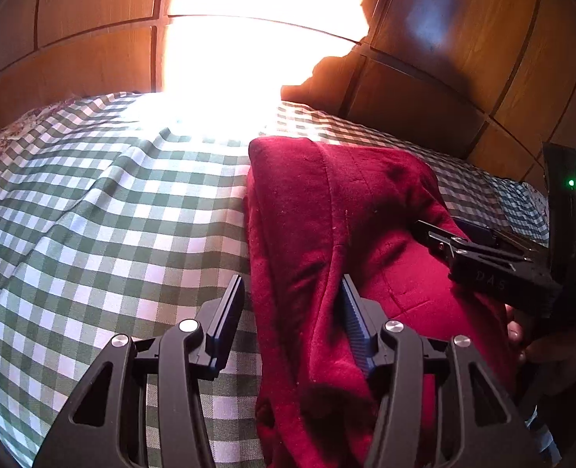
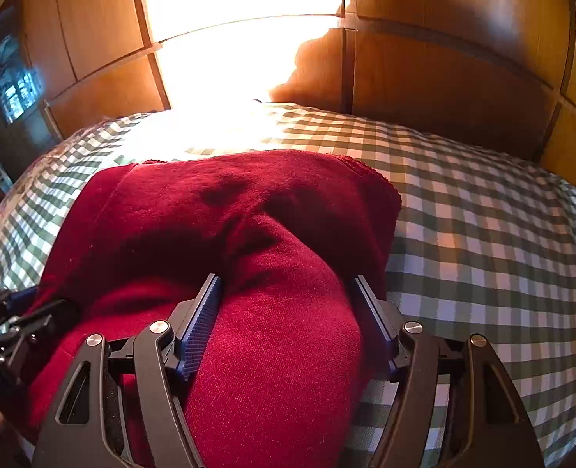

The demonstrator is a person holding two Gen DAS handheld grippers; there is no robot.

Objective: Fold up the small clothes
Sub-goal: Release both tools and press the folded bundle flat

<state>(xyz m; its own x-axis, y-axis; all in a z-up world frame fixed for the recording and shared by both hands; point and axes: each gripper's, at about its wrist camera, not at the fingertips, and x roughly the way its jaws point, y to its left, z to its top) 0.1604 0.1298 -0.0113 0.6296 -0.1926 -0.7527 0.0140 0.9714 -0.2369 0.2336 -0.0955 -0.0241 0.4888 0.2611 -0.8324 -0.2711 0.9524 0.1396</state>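
A dark red garment (image 1: 327,214) lies partly folded on a green-and-white checked bed cover (image 1: 93,214). My left gripper (image 1: 292,312) is open over the garment's left edge: its right finger rests against the red cloth and its left finger is over the checked cover. In the right wrist view a thick fold of the garment (image 2: 280,331) runs up between the fingers of my right gripper (image 2: 290,316), which stand wide apart beside it. The rest of the garment (image 2: 249,202) spreads out behind that fold. The right gripper (image 1: 440,238) also shows over the garment's right side.
Wooden panels (image 1: 444,78) rise behind the bed, with a strong glare of sunlight (image 1: 229,58) on them and on the cover's far side. The checked cover (image 2: 483,253) stretches to the right of the garment. A hand (image 1: 522,335) holds the right gripper.
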